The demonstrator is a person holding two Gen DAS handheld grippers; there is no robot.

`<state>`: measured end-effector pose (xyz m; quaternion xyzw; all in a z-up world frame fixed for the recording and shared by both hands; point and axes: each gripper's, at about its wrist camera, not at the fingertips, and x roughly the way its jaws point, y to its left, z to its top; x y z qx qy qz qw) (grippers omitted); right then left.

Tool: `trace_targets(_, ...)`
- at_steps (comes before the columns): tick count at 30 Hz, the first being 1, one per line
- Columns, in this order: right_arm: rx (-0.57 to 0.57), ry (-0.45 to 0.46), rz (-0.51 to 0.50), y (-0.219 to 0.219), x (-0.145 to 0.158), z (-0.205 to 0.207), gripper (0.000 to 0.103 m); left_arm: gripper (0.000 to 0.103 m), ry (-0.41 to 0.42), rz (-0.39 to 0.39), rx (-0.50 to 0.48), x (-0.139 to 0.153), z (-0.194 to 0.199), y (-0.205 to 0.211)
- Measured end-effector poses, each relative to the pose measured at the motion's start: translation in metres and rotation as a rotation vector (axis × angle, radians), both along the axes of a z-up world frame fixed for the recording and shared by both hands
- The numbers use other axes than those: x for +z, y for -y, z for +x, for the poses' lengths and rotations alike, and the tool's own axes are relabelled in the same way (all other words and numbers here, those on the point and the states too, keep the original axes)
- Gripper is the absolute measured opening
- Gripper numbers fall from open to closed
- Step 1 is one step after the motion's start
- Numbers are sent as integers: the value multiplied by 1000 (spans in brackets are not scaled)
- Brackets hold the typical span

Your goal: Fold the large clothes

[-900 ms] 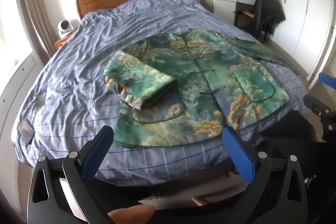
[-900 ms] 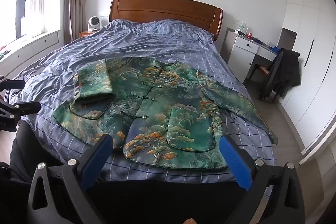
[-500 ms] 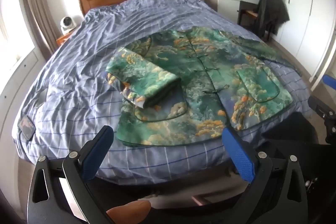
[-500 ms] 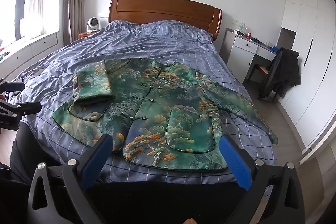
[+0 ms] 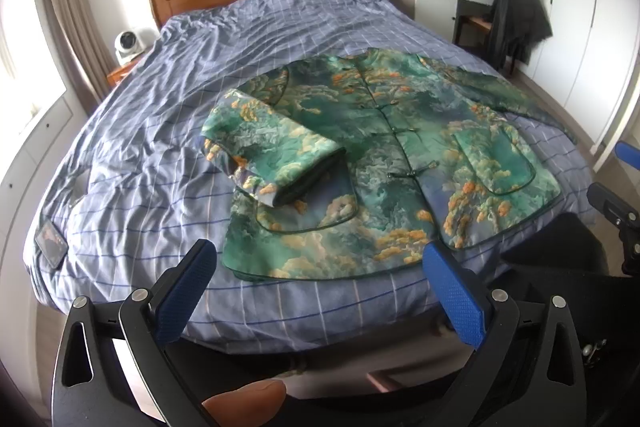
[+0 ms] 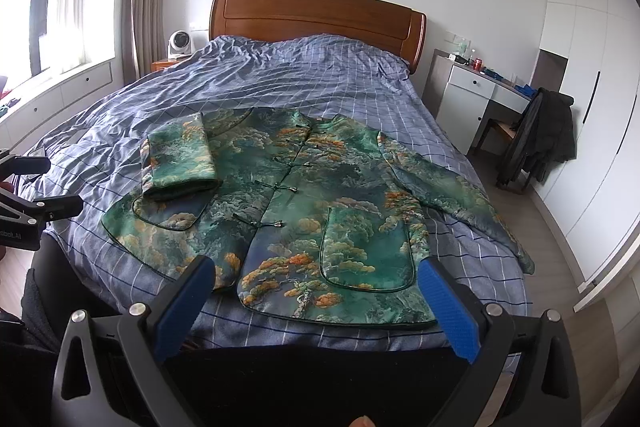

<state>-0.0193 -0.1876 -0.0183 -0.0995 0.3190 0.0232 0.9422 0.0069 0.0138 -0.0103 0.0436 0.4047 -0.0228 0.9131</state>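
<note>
A green jacket with an orange and white cloud print lies front up on the blue checked bed. Its left sleeve is folded back over the body. Its right sleeve lies stretched out toward the bed's right edge. My left gripper is open and empty, held off the foot of the bed before the jacket's hem. My right gripper is open and empty, also before the hem.
A wooden headboard stands at the far end. A small white fan is on the left nightstand. A white desk and a chair with a dark coat stand on the right. A phone lies near the bed's left corner.
Both grippers have stayed open and empty. The left wrist view has shifted slightly, so the jacket sits a little further right and higher. The jacket has not moved.
</note>
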Motion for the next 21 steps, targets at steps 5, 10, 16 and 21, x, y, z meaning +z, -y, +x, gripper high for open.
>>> trace_targets(5,0,0,-2,0,1,0,103,103,-2,1,-1,1,0,1)
trace_targets(10,0,-1,-2,-1,1,0,103,103,-3,3,-1,1,1,1)
trace_targets(16,1,-1,-1,0,1,0,103,103,-4,3,0,1,2,1)
trace_targets(21,5,-6,-2,-3,0,2,103,103,-4,5,0,1,2,2)
